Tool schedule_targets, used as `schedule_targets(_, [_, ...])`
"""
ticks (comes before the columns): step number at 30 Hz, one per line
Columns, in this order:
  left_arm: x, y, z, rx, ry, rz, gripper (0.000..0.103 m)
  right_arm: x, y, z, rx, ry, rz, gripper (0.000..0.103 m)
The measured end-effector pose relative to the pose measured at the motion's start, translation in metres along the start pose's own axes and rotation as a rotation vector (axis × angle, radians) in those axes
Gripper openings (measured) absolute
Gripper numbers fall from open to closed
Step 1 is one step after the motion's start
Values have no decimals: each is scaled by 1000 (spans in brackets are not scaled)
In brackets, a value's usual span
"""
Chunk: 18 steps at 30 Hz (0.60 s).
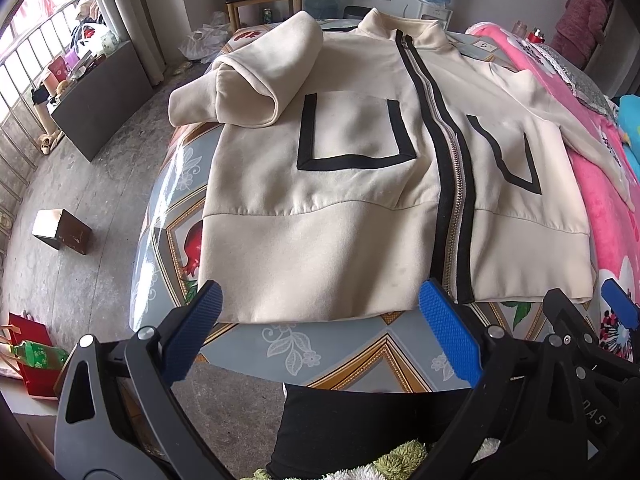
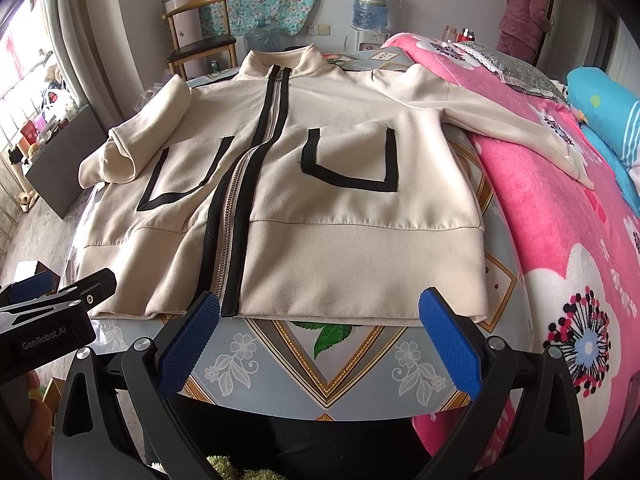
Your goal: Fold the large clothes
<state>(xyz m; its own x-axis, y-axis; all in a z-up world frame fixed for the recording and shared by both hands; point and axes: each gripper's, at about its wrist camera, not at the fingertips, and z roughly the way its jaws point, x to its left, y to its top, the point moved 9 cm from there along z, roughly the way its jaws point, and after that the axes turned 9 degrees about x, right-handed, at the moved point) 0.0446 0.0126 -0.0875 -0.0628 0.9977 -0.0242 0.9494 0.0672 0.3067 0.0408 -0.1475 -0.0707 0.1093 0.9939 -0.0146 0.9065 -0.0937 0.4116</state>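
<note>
A cream zip-up jacket with black trim and two black-outlined pockets lies face up on a patterned table. Its left sleeve is folded in over the chest. The right sleeve stretches out onto a pink blanket. My left gripper hovers open just short of the hem, left of the zipper. My right gripper is open too, facing the hem right of the zipper. Nothing sits between either pair of blue pads.
A pink flowered blanket covers the bed right of the table. A wooden chair and a water dispenser stand behind. A person in pink stands far right. A small box sits on the floor at left.
</note>
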Motion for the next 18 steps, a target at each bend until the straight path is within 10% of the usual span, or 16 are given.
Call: schedule_targets(18, [9, 2, 1, -1, 6, -3, 96, 0, 1, 0, -3, -1, -1, 97])
